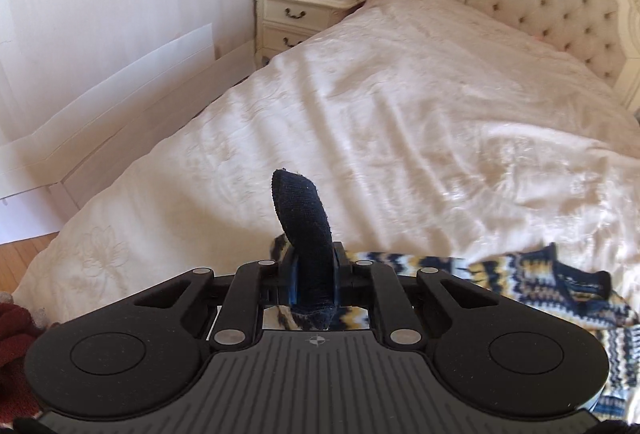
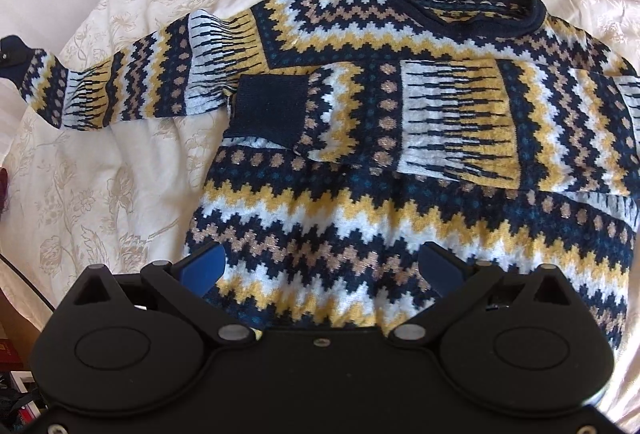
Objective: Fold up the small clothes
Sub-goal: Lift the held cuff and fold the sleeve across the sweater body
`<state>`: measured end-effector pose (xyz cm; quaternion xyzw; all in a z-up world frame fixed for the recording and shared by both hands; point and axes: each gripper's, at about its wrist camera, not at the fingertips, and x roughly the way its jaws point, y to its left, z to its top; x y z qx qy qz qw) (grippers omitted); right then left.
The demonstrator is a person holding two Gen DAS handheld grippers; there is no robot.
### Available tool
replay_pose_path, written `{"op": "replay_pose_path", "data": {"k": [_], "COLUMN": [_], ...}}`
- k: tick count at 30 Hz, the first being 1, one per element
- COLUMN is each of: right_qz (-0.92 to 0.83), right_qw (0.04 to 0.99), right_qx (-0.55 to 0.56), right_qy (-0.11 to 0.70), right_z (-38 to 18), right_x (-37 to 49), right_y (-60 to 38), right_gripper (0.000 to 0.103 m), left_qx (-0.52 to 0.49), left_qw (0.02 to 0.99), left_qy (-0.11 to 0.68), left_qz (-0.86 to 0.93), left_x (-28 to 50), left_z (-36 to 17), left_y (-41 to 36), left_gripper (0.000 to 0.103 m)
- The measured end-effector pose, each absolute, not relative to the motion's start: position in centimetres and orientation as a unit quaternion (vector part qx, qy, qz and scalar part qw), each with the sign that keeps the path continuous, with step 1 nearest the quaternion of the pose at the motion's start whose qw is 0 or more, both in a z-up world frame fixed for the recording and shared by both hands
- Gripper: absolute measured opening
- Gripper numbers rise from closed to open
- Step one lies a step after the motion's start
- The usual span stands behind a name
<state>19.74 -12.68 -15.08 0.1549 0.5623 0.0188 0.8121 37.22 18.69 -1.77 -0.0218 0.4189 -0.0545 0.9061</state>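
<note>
The left gripper (image 1: pixel 312 274), low in the frame's centre, was clamped on a dark cuff (image 1: pixel 302 218) that stood up between its jaws. The right gripper (image 2: pixel 320 266), at bottom centre, had its jaws spread wide, holding nothing.

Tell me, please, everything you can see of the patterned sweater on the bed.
The sweater is a thick knit in navy, yellow, white and tan zigzag bands with a rolled navy collar. It lies flat on the cream bedspread. One sleeve is folded across the chest, its navy cuff on top; the other stretches sideways, its cuff clamped in the left gripper. The right gripper hovers open above the hem.
</note>
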Motion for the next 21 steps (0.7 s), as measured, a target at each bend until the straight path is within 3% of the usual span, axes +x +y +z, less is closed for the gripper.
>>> {"op": "replay_pose_path", "data": {"k": [10, 21], "right_qz": [-0.005, -0.036], "right_qw": [0.815, 0.821], "right_qx": [0.192, 0.205], "right_qy": [0.547, 0.532], "right_z": [-15.4, -16.2], "right_x": [16.0, 12.4], "right_y": [-20.4, -26.5], "right_gripper": [0.102, 0.102], "left_qx": [-0.016, 0.027], "left_qw": [0.897, 0.841], "left_qy": [0.398, 0.447], "left_qz": [-0.192, -0.303], "left_x": [32.7, 26.9], "left_z": [1.4, -4.4], "left_y": [2.5, -14.1], "left_gripper": [0.014, 0.014]}}
